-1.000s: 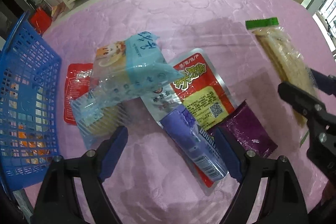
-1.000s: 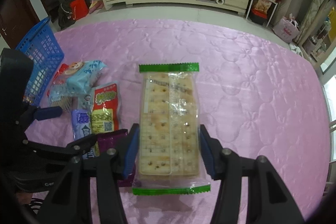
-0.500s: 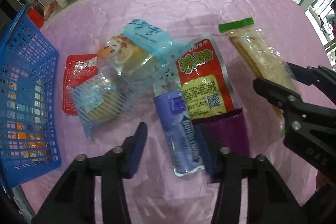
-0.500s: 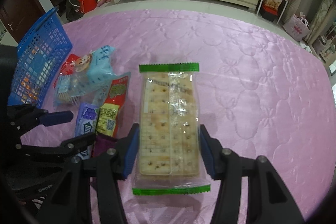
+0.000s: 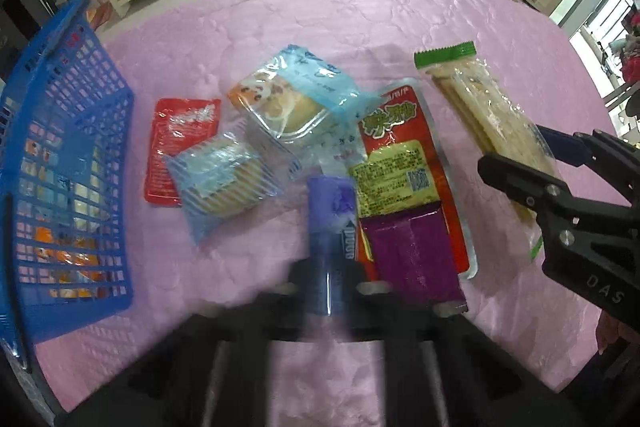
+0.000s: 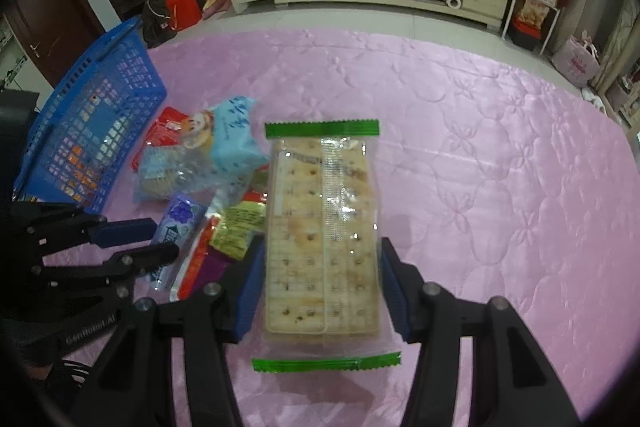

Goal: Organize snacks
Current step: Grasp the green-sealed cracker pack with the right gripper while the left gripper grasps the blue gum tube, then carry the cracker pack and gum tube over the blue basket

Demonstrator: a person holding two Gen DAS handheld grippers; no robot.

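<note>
So right now we've got the left gripper [image 5: 330, 279] with its fingers pinched onto the near end of the blue-purple stick pack [image 5: 332, 227]; they've just been closing in on it, and the view there is pretty blurry. The pack's far end pokes out toward the rest of the snack pile on the pink quilted surface [image 5: 280, 27].

The right gripper [image 6: 322, 287] has its fingers clamped on both long sides of the cracker pack [image 6: 322, 239], the clear one with green crimped ends, held above the pink quilt.

Just beside the stick pack sits a purple pouch [image 5: 414, 259], lying partly on top of a red and yellow packet [image 5: 400, 155]. Further out there's a light blue cake wrapper [image 5: 296, 95] overlapping a clear striped biscuit bag [image 5: 224, 179], which lies over the edge of a small red sachet [image 5: 176, 131].

The blue basket [image 5: 68, 155] is off to the left of the pile, with a few things inside that we can't make out through the mesh.
</note>
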